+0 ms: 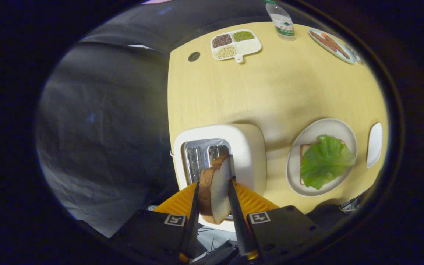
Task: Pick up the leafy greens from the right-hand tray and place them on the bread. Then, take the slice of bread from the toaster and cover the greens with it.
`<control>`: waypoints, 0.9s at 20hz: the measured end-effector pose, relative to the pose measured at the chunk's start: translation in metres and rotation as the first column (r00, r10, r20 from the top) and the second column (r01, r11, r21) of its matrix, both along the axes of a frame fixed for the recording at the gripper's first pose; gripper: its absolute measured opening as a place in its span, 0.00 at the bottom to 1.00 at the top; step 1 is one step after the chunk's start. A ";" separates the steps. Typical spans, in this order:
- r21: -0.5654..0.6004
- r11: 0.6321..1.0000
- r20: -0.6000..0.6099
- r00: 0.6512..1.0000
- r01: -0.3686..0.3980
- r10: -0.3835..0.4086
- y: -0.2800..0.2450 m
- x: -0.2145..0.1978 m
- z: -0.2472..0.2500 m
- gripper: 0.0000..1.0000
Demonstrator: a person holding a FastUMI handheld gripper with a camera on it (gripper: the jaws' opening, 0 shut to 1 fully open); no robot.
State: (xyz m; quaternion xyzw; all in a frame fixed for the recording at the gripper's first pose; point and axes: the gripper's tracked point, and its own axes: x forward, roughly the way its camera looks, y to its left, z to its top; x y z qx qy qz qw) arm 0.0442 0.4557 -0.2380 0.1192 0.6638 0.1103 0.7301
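Observation:
My gripper [214,184] is shut on a slice of bread [215,191], brown crust to the left, held upright between both fingers. It hangs above the white toaster [248,154], over the slots [204,154] at the table's left edge. To the right of the toaster a round white plate [296,154] carries another bread slice [304,151], mostly covered by a green lettuce leaf [326,162].
A small white tray [374,144] lies just right of the plate. At the far side of the wooden table [271,92] stand a divided dish of beans [250,47], a water bottle [282,22] and a plate of sausages [331,45]. Black cloth hangs past the table's left edge.

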 end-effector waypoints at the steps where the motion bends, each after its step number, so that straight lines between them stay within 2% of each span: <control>1: -0.017 1.000 0.004 1.000 0.001 -0.001 -0.004 -0.001 -0.002 0.36; 2: -0.029 1.000 0.002 1.000 -0.001 0.001 -0.008 -0.001 -0.004 0.27; 9: -0.029 0.999 0.022 1.000 -0.019 0.020 -0.015 -0.001 0.000 0.09; 12: -0.016 1.000 0.028 0.999 -0.019 0.020 -0.017 0.000 0.004 0.09; 18: 0.070 0.997 0.049 0.998 0.031 -0.034 -0.028 0.004 0.040 0.09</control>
